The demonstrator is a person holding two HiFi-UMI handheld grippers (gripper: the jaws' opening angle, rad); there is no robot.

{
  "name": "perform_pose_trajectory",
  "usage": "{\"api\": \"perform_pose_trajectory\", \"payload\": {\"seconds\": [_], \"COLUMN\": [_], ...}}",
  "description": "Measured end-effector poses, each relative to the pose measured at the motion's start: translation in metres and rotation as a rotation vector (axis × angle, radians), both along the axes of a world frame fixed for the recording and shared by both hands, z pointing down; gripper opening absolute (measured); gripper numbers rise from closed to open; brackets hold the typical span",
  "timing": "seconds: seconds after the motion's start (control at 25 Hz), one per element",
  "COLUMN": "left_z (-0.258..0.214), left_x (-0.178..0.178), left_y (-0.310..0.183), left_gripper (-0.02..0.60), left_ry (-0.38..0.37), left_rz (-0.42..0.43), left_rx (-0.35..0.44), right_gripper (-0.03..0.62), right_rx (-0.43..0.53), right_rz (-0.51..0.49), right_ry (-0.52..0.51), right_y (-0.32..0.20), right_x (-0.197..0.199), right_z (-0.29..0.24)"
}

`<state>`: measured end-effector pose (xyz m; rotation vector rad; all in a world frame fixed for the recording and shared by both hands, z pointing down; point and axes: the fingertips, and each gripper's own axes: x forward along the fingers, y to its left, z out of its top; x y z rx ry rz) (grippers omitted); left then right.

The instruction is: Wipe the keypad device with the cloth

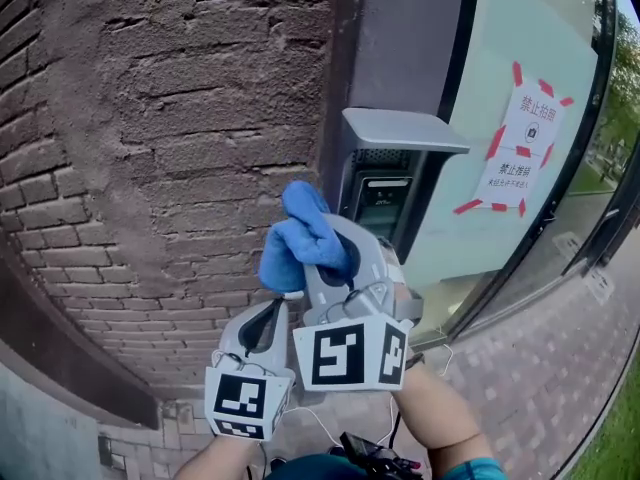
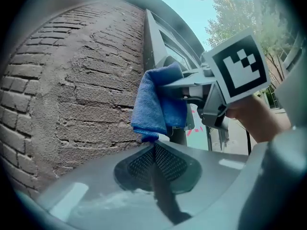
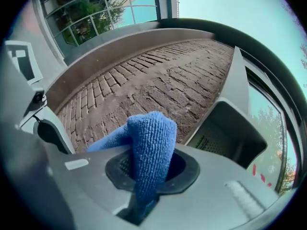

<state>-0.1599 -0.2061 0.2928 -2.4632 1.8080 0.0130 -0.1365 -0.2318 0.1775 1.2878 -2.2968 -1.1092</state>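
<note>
The keypad device (image 1: 384,204) is a dark panel under a grey hood, fixed to a dark pillar beside the brick wall; it also shows in the right gripper view (image 3: 225,134). My right gripper (image 1: 338,256) is shut on a folded blue cloth (image 1: 300,236), held just left of and in front of the device, not touching it. The cloth (image 3: 149,143) rises out of the right gripper (image 3: 144,181). My left gripper (image 1: 266,313) sits below it, shut, with the cloth's (image 2: 158,102) lower corner hanging right at the left gripper (image 2: 154,147). Contact there is unclear.
A rough brick wall (image 1: 160,148) fills the left. Right of the pillar is a glass pane (image 1: 520,58) with a paper notice (image 1: 522,148) stuck on with red tape. Brick paving (image 1: 540,378) lies below, and grass (image 1: 620,438) at far right.
</note>
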Motion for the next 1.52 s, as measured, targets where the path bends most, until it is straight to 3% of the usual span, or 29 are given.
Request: {"api": "perform_pose_trajectory", "payload": {"seconds": [0.08,0.24,0.32,0.6,0.96,1.12,1.24,1.44,1.52], "left_z": [0.002,0.005,0.0,-0.007,0.021,0.032,0.032,0.024,0.022], "left_x": [0.0,-0.002,-0.004,-0.005,0.008,0.011,0.01,0.007,0.007], "left_y": [-0.003,-0.005,-0.005,-0.005,-0.011,-0.01,-0.01,-0.009,-0.008], "left_gripper": [-0.006,-0.006,-0.006,-0.006,-0.006,-0.006,-0.006,-0.006,-0.006], "left_ry": [0.005,0.011,0.015,0.016,0.015,0.013,0.015,0.017,0.019], "left_rz": [0.003,0.006,0.005,0.013,0.058,0.063,0.06,0.049,0.044], "left_rx": [-0.003,0.004,0.014,0.024,-0.032,-0.054,-0.057,-0.042,-0.033], "right_gripper": [0.041,0.041,0.041,0.041,0.04,0.041,0.041,0.041,0.041], "right_rx": [0.079,0.335,0.376,0.247,0.055,-0.007,0.041,0.31,0.324], "right_rz": [0.02,0.067,0.093,0.17,0.148,0.115,0.077,0.036,0.057], "right_ry": [-0.007,-0.069,-0.093,-0.014,0.148,0.178,0.114,-0.039,-0.036], "right_y": [0.009,0.035,0.036,0.011,0.006,0.01,0.021,0.041,0.033], "right_x": [0.004,0.016,0.02,0.024,0.023,0.024,0.026,0.028,0.029], "right_z": [-0.022,-0.099,-0.115,-0.062,0.05,0.072,0.036,-0.08,-0.093]}}
